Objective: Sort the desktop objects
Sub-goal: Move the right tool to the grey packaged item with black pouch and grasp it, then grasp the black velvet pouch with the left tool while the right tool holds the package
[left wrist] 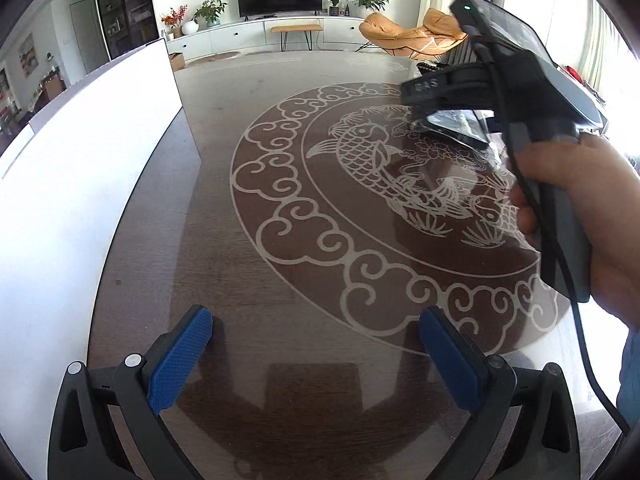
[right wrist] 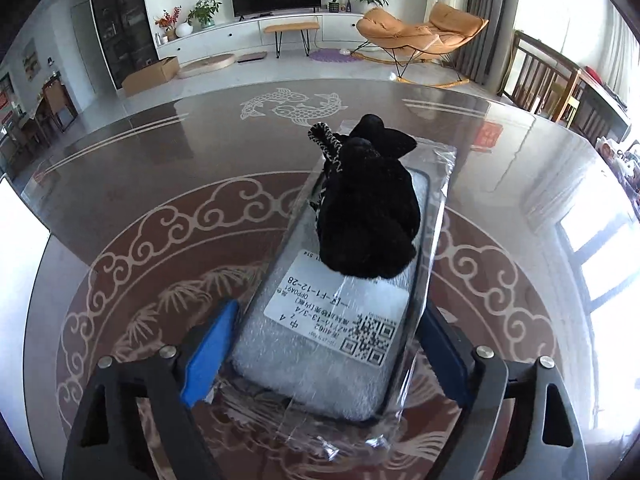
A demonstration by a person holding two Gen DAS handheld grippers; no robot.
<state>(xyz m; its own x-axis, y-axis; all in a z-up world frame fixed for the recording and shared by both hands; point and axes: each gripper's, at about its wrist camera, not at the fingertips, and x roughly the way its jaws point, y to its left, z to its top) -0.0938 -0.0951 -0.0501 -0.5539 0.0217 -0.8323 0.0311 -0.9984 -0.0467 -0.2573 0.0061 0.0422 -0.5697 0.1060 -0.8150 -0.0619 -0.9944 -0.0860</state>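
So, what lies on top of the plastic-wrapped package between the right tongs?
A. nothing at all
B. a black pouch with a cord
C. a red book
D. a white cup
B: in the right wrist view a black pouch with a braided cord rests on the wrapped package, which lies between the blue pads of the right tongs.

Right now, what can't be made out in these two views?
- Right view: whether the right gripper pads press the packet; the wrap hides contact.
- Right view: the packet's far end, under the black pouch.
- Left view: the packet, blurred behind the right gripper's body.
- Right view: label print, too small.
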